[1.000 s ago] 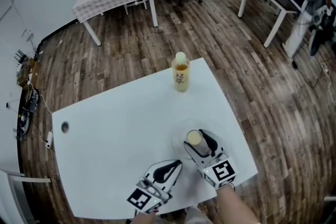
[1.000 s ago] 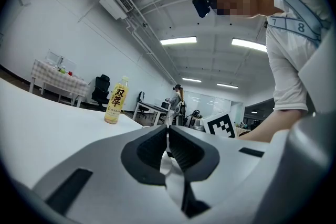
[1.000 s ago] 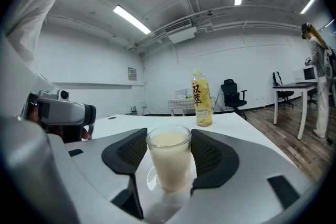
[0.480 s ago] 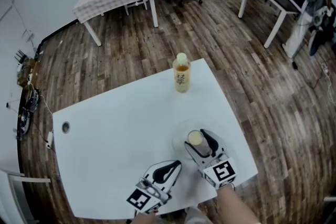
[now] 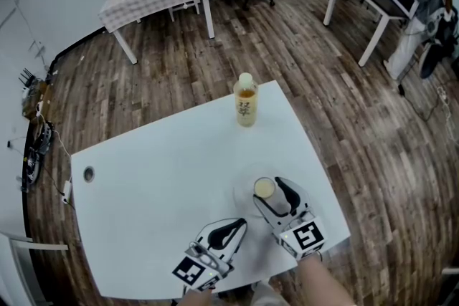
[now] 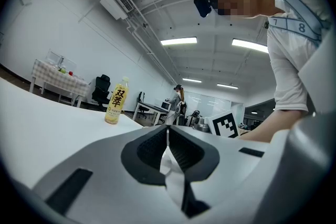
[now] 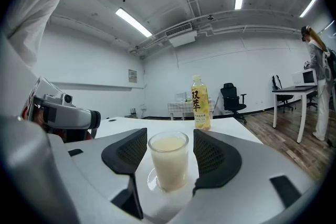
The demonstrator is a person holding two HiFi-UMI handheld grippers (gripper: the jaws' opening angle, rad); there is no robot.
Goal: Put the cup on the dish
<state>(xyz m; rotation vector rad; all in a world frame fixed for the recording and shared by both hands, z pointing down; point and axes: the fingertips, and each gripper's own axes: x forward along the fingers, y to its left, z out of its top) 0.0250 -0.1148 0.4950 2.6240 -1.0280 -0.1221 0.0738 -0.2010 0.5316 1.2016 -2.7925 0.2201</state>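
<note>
the white tabletop (image 5: 158, 183) gives wide open room to the left and ahead of both grippers. its near edge runs just beneath them, and its right edge passes close beside the right gripper (image 5: 273, 191). brown wooden floor (image 5: 344, 104) lies around the tabletop on the far and right sides. a yellow tea bottle with a pale cap (image 5: 245, 101) stands upright near the far edge, well apart from the grippers; in the right gripper view it shows straight beyond the jaws. a small dark round hole (image 5: 88, 173) sits near the tabletop's left edge. the left gripper (image 6: 168, 131) lies low by the near edge, just beside the right one, clenched with nothing between its jaws. the clear glass cup of milky liquid (image 7: 168, 159) stands upright on the small round pale dish (image 7: 151, 182), near the tabletop's right edge. the right gripper's jaws flank the cup on both sides, released, with a thin gap showing at each pad.
</note>
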